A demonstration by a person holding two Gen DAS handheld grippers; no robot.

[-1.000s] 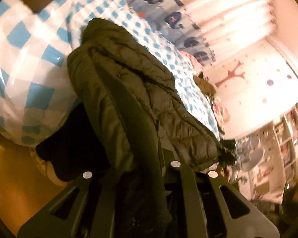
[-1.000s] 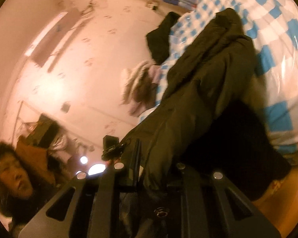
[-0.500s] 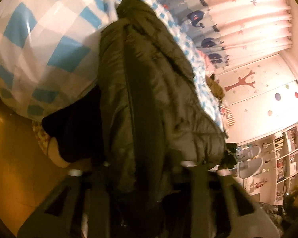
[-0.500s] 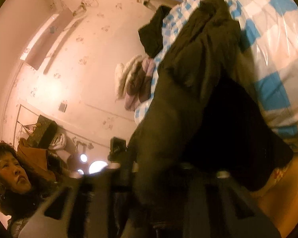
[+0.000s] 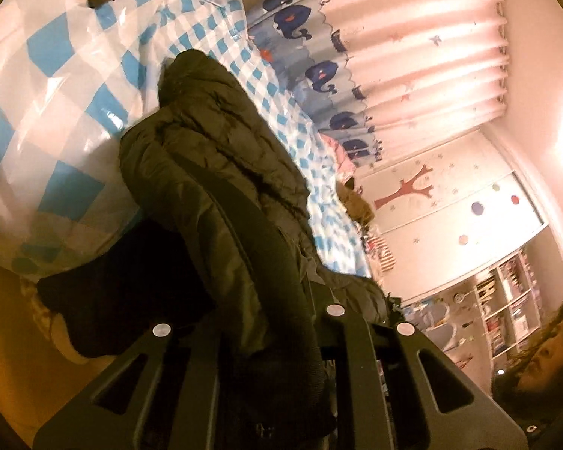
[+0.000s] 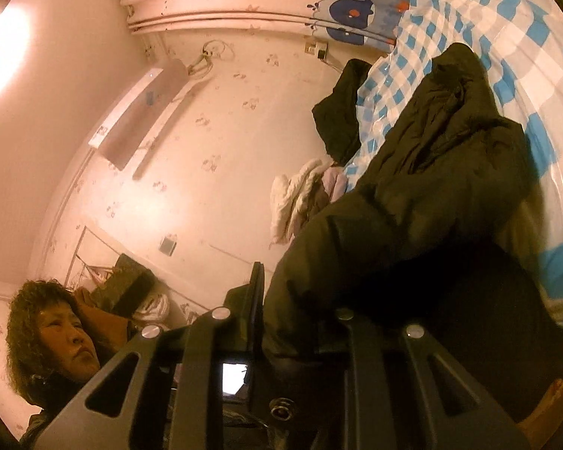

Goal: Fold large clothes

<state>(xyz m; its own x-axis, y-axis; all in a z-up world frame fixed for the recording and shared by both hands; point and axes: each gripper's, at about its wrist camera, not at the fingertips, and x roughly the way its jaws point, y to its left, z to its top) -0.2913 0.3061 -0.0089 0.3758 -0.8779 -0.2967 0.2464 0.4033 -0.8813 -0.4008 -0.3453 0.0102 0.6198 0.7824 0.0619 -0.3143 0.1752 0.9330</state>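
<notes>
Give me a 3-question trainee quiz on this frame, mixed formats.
1. True or false: the jacket lies partly on the checked cover.
2. Which grippers grip the jacket? A) left only B) right only C) both
3. Fill in: the curtain is printed with ____.

Key: 1 true; 2 C; 3 whales
</notes>
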